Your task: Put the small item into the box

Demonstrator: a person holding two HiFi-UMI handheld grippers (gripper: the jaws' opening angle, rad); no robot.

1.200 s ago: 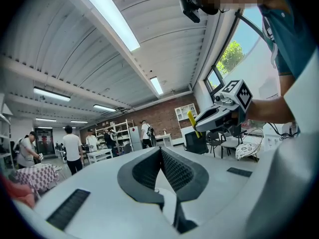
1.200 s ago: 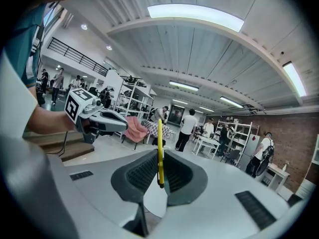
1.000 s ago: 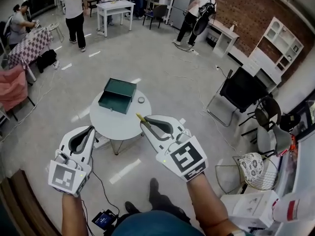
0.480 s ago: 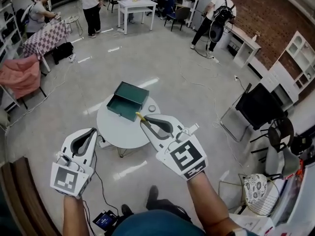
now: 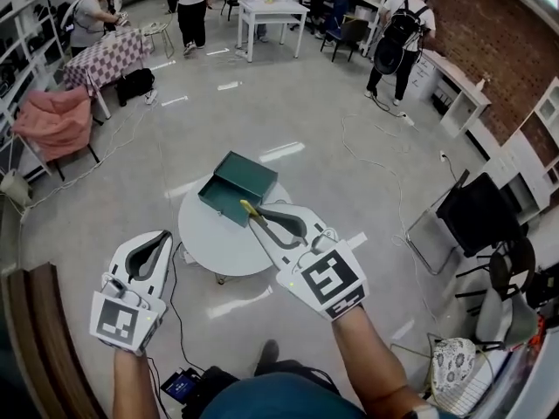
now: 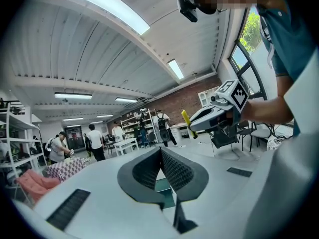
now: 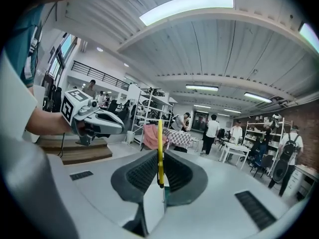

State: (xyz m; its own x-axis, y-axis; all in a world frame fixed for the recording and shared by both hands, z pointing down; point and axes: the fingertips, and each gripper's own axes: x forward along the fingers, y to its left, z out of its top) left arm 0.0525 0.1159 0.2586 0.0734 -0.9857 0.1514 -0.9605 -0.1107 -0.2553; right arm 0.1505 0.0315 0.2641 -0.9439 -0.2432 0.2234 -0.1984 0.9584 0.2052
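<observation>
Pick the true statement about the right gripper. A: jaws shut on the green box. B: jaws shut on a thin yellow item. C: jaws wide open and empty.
B: the right gripper view shows the right gripper with its jaws pressed together on the thin yellow item, which sticks out past the tips.

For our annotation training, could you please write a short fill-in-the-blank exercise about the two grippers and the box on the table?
1. The right gripper is shut on a thin item coloured ____.
2. The left gripper has its jaws together, holding ____.
3. The green box sits on a white table whose top is ____ in shape.

Missing words: yellow; nothing; round.
</observation>
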